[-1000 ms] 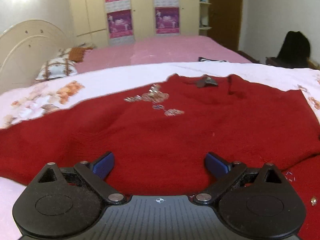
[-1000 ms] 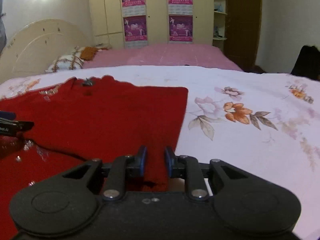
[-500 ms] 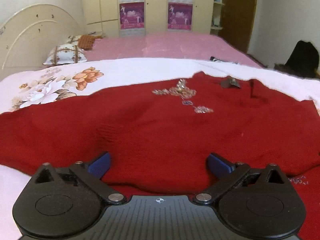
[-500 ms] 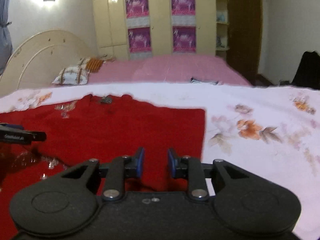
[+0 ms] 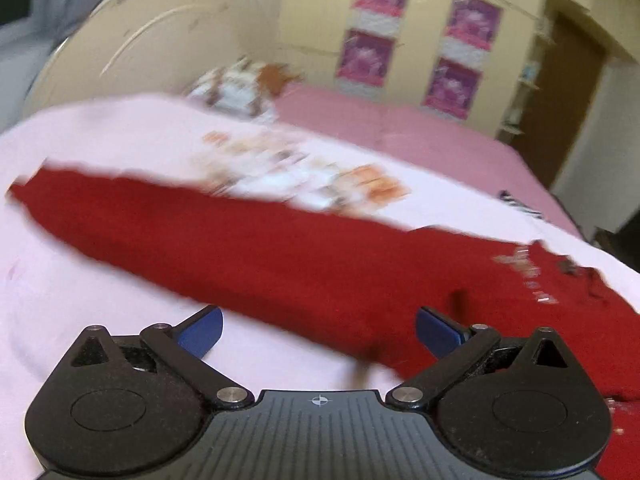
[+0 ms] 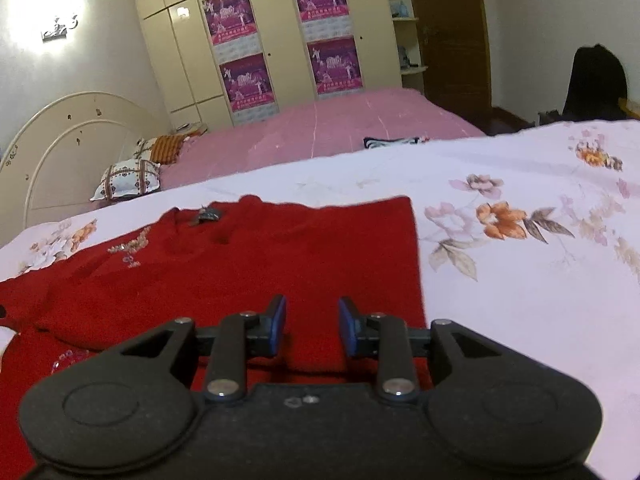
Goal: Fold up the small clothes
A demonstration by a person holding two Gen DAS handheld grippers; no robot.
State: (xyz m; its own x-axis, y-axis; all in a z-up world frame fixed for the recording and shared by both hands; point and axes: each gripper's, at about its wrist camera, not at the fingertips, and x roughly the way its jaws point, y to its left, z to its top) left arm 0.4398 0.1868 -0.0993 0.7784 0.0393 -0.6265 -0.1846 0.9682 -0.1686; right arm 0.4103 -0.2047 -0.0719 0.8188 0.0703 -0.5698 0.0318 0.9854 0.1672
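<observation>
A red knit sweater with silver beadwork near the collar lies flat on the floral bedsheet. In the blurred left wrist view its long sleeve stretches out to the left across the sheet. My left gripper is wide open and empty, just short of the sleeve's near edge. My right gripper hovers over the sweater's lower right part, jaws parted by a moderate gap, holding nothing.
A cream headboard and patterned pillows are at the left. A pink bed lies behind, with cupboards with purple posters beyond. A dark bag sits at the far right.
My left gripper has swung left, from over the sweater's body to the outstretched sleeve. My right gripper has opened from nearly shut and let go of the sweater's edge.
</observation>
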